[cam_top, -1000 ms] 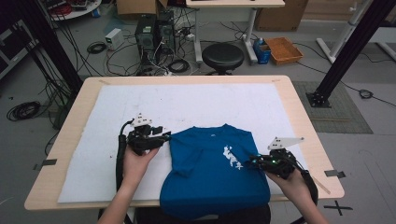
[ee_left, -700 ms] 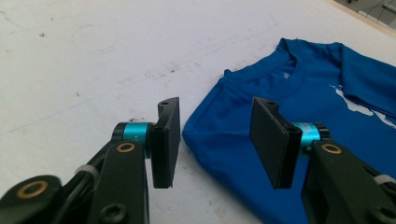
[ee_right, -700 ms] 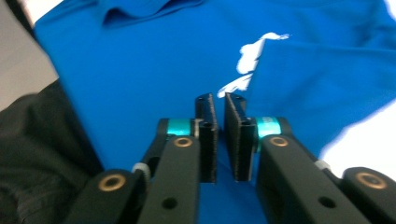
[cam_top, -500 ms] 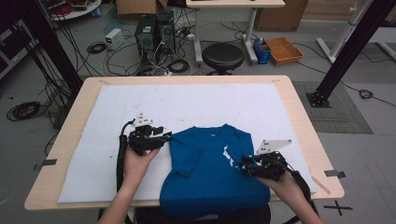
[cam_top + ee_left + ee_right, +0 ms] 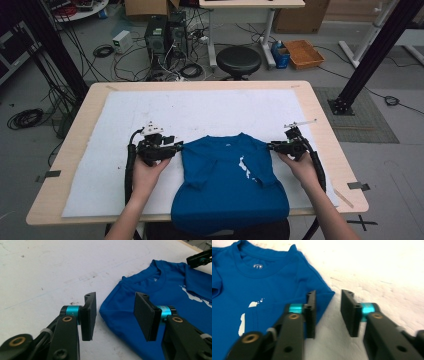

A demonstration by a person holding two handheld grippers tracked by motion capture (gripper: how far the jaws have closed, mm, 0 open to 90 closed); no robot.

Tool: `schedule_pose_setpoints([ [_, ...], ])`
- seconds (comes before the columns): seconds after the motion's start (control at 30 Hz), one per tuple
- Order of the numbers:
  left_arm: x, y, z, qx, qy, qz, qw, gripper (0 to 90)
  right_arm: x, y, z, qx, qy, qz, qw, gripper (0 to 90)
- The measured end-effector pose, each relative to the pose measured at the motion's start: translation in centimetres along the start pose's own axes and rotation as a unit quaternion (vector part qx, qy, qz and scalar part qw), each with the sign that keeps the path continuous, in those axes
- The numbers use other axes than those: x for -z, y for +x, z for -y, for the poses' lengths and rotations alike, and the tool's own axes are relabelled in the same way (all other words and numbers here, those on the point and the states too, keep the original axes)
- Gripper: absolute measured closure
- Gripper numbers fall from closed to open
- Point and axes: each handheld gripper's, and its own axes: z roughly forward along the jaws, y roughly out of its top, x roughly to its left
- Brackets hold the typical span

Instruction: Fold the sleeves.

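A blue t-shirt (image 5: 225,185) with a white print lies front up on the white mat (image 5: 200,110), both sleeves folded in and its hem hanging over the table's near edge. My left gripper (image 5: 179,146) rests at the shirt's left shoulder. It is open, and the shoulder corner (image 5: 105,310) lies between its pads (image 5: 115,296) untouched. My right gripper (image 5: 271,146) sits at the right shoulder. Its jaws (image 5: 328,292) have just been closing a little but stand open. The shirt's corner (image 5: 329,293) reaches into the gap at their tips, and the pads do not press it.
The mat covers most of the wooden table (image 5: 320,115). Beyond the far edge stand a black stool (image 5: 238,60), computer towers (image 5: 162,35) with cables on the floor, and an orange bin (image 5: 304,52). Black frame posts (image 5: 370,55) rise at both sides.
My right gripper has moved from the shirt's right side away from me to the right shoulder corner, and its jaws have opened. The right sleeve now lies folded on the front. The left gripper stayed put.
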Motion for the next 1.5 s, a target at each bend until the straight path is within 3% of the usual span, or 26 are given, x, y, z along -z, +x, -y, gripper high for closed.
schedule_pose_setpoints([
  [0.1,0.1,-0.1,-0.1,-0.002,-0.005,-0.002,1.0000,51.9,-0.4,0.2,-0.1,0.037,0.004,0.007,0.9993,89.2],
  [0.23,0.1,0.0,-0.1,0.000,-0.008,-0.004,1.0000,51.5,-0.2,0.4,-0.5,0.065,-0.011,0.037,0.9971,90.0],
  [0.4,0.0,0.1,-0.1,-0.003,-0.008,0.000,1.0000,51.5,0.1,0.2,-0.7,0.071,-0.036,0.047,0.9957,90.0],
  [0.5,-0.2,0.1,-0.2,-0.009,-0.010,0.006,0.9999,50.8,0.4,0.2,-0.6,0.073,-0.048,0.055,0.9946,82.5],
  [0.6,-0.5,0.1,-0.5,-0.027,-0.003,-0.002,0.9996,45.0,1.3,0.0,-0.7,0.075,-0.078,0.050,0.9929,65.1],
  [0.67,-0.7,0.3,-0.8,-0.034,0.001,0.005,0.9994,41.9,2.1,-0.3,-0.8,0.072,-0.097,0.044,0.9917,63.3],
  [0.77,-0.6,0.5,-1.5,-0.031,-0.018,0.019,0.9992,41.7,3.3,-0.6,-0.7,0.068,-0.125,0.032,0.9893,52.1],
  [0.87,-0.3,0.6,-2.3,-0.037,-0.030,0.021,0.9987,40.8,4.3,-0.8,-0.7,0.080,-0.130,0.038,0.9875,47.2],
  [1.0,0.0,0.9,-2.6,-0.030,-0.050,0.033,0.9977,40.7,5.3,-1.0,-0.9,0.090,-0.142,0.029,0.9854,40.2],
  [1.1,0.3,1.4,-2.4,-0.001,-0.056,0.057,0.9968,38.1,5.8,-1.0,-1.0,0.087,-0.154,0.023,0.9839,31.2],
  [1.23,1.0,1.2,-2.4,-0.014,-0.060,0.034,0.9975,34.1,6.2,-1.1,-1.2,0.089,-0.159,0.024,0.9830,25.0],
  [1.37,1.7,0.7,-2.5,-0.035,-0.076,0.009,0.9964,30.8,6.6,-1.1,-1.1,0.084,-0.166,0.029,0.9821,23.7],
  [1.5,2.0,0.7,-2.6,-0.037,-0.079,0.005,0.9962,30.8,6.6,-1.0,-1.1,0.087,-0.166,0.028,0.9819,23.7],
])
